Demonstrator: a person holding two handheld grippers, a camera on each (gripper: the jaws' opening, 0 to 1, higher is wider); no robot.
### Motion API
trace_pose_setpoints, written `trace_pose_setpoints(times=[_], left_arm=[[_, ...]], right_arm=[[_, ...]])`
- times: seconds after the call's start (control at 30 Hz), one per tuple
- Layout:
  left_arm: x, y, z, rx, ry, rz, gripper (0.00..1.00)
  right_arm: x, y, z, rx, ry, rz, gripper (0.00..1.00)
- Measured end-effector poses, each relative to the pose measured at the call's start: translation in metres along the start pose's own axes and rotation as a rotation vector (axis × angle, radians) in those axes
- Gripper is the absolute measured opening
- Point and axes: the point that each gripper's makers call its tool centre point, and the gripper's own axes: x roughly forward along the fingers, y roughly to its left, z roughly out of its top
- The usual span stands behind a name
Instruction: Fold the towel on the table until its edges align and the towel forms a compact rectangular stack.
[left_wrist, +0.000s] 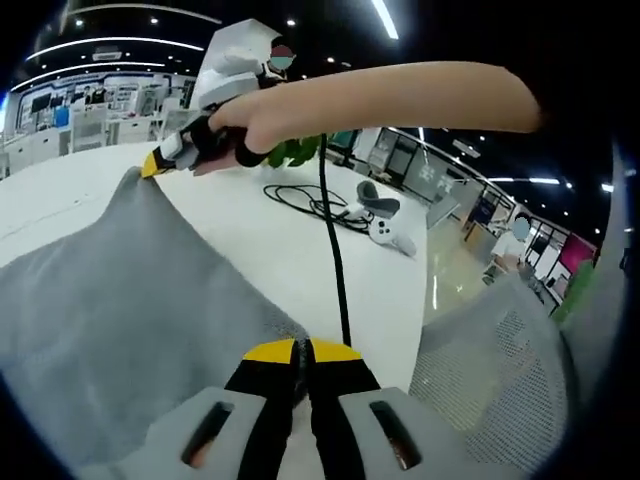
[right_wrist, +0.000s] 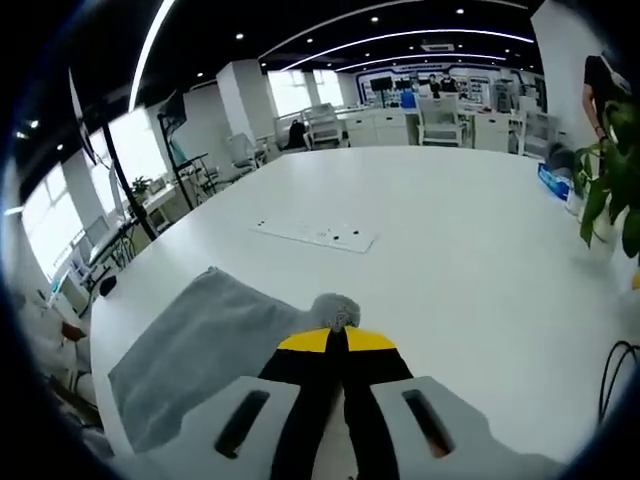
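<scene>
Grey towel spread on the white worktop near its edge, 2 corners pinched: left tool clamped shut on the near corner, right tool clamped shut on a bunched corner, with black cable and white controller behind.

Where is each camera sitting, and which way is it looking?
Left gripper view: rides the left hand-held gripper, shut on the grey towel, looking across the white table at the other hand-held gripper pinching a far corner; the person's hand and forearm show.
Right gripper view: rides the right hand-held gripper, shut on the towel's bunched corner, looking along the table toward a flat white sheet and a plant.
Shared: the towel and the table.
</scene>
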Motion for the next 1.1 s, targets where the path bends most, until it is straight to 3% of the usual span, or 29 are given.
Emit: trace_pose_setpoints(times=[0.17,0.27,0.43,1.1], left_arm=[[-0.011,0.002,0.008,-0.007,-0.030,0.027,0.04],[-0.020,0.001,0.014,-0.015,-0.056,0.038,0.04],[-0.036,0.002,0.021,-0.020,-0.092,0.066,0.04],[-0.089,0.011,0.026,-0.073,-0.181,0.160,0.03]], right_arm=[[0.001,0.002,0.009,0.001,-0.009,0.007,0.01],[-0.003,0.012,0.024,-0.012,-0.017,0.015,0.01],[-0.003,0.023,0.031,-0.016,-0.028,0.028,0.01],[0.004,0.074,0.067,-0.049,-0.063,0.074,0.01]])
